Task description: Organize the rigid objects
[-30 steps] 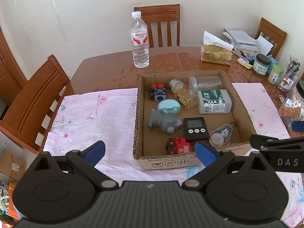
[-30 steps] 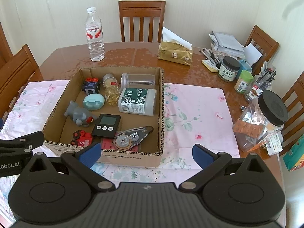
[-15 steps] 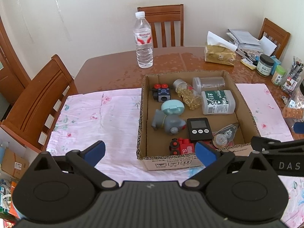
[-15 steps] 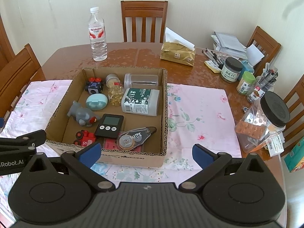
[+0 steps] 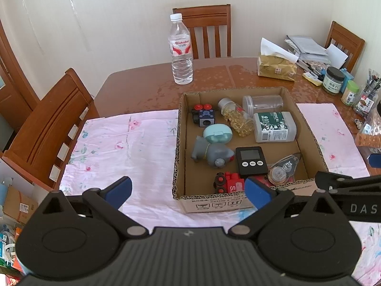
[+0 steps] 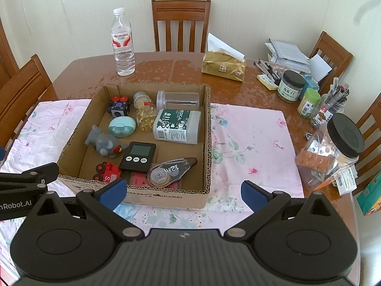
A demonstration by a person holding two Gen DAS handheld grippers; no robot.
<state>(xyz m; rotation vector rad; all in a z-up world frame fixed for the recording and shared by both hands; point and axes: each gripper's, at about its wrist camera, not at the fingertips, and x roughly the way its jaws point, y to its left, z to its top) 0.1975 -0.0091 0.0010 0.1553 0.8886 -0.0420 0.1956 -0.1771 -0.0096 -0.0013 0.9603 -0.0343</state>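
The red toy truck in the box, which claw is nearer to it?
Left. The left claw hovers open with its right fingertip just beside the red toy truck; the right claw hangs open further toward the box's right side.

Bright, even daylight, sharp pics; glare on table [image 6: 240, 90] (fisheye bends edges, dark corners)

Water bottle [image 6: 122, 45], upright at the far edge of the wooden table [image 6: 164, 69]. Gold tissue pack [image 6: 223, 66] to its right. Black-lidded jar [image 6: 291, 85], green-capped bottle [image 6: 309, 102], stacked papers [image 6: 289, 54] at the right corner. Floral cloth [image 6: 250, 138] over the near half. Wooden chair [image 6: 181, 23] behind.
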